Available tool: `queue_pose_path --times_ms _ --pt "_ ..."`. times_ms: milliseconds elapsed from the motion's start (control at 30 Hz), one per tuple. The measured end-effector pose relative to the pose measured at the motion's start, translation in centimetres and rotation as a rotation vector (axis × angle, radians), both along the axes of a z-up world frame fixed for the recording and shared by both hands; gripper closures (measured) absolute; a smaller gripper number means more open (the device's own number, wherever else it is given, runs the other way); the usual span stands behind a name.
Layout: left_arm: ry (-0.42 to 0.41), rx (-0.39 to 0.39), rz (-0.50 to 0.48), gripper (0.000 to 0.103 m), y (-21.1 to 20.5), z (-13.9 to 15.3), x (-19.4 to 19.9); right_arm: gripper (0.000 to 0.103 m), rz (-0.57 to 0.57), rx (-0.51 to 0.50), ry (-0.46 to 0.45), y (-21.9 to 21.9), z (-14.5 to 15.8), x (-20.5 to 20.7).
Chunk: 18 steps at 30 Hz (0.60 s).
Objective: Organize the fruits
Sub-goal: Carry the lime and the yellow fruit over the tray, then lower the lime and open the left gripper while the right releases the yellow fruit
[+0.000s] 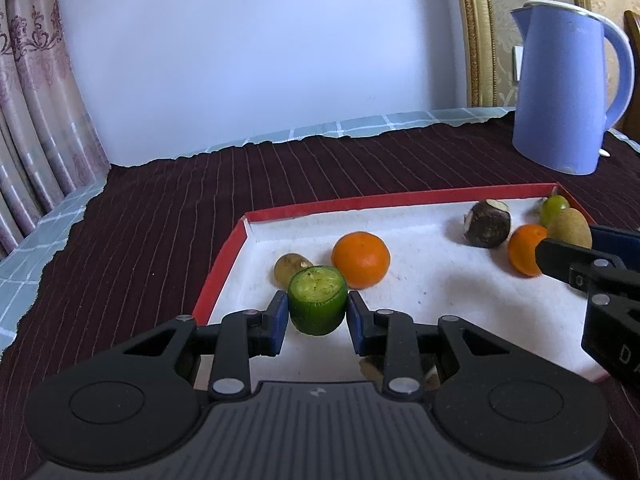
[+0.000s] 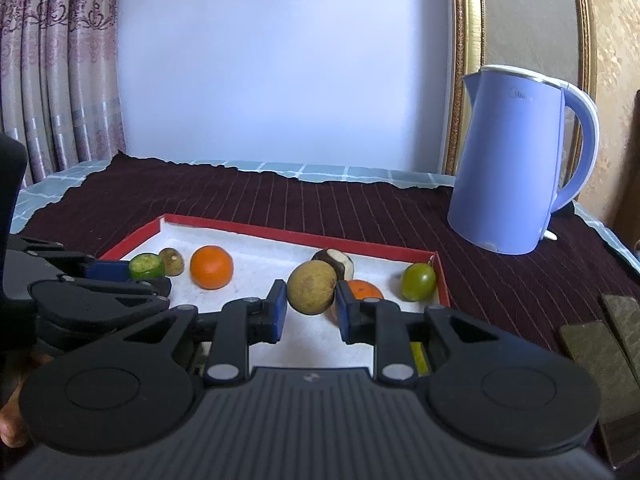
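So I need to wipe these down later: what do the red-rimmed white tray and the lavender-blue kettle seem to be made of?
Red-rimmed white tray: probably cardboard, a box lid perhaps; thin folded matte walls, and a slightly fuzzy white floor that could be paper or foam.
Lavender-blue kettle: likely plastic with a smooth satin finish; soft even sheen, white rim trim.

A tall lavender-blue plastic electric kettle [image 2: 516, 160] stands on a dark maroon striped cloth [image 1: 280, 176], before patterned pink curtains [image 2: 60, 60] and a gilt frame [image 2: 464, 60]

Small orange [image 2: 362, 290] half hidden behind right gripper [image 2: 311, 312] pad
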<state>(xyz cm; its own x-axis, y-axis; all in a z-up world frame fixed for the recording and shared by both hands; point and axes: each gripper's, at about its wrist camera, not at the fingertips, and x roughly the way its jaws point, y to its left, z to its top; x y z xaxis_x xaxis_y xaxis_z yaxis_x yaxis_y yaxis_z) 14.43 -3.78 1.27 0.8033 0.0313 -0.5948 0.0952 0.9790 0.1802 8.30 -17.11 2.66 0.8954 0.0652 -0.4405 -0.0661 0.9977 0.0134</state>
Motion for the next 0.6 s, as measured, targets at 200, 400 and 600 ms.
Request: queue_pose_path --times_ms 200,400,600 --pt "0.008 0.01 0.008 0.072 -0.3 -0.3 1.2 0.079 -0.014 -0.002 0.015 -0.3 -0.3 1.4" --pt "0.016 0.022 0.016 0.072 -0.7 -0.6 2.4 0.079 -0.03 -0.003 0.033 -0.5 -0.7 2.7" --pt "0.015 0.024 0.021 0.072 -0.8 -0.7 3.1 0.079 -0.048 0.004 0.047 -0.7 -1.1 3.6"
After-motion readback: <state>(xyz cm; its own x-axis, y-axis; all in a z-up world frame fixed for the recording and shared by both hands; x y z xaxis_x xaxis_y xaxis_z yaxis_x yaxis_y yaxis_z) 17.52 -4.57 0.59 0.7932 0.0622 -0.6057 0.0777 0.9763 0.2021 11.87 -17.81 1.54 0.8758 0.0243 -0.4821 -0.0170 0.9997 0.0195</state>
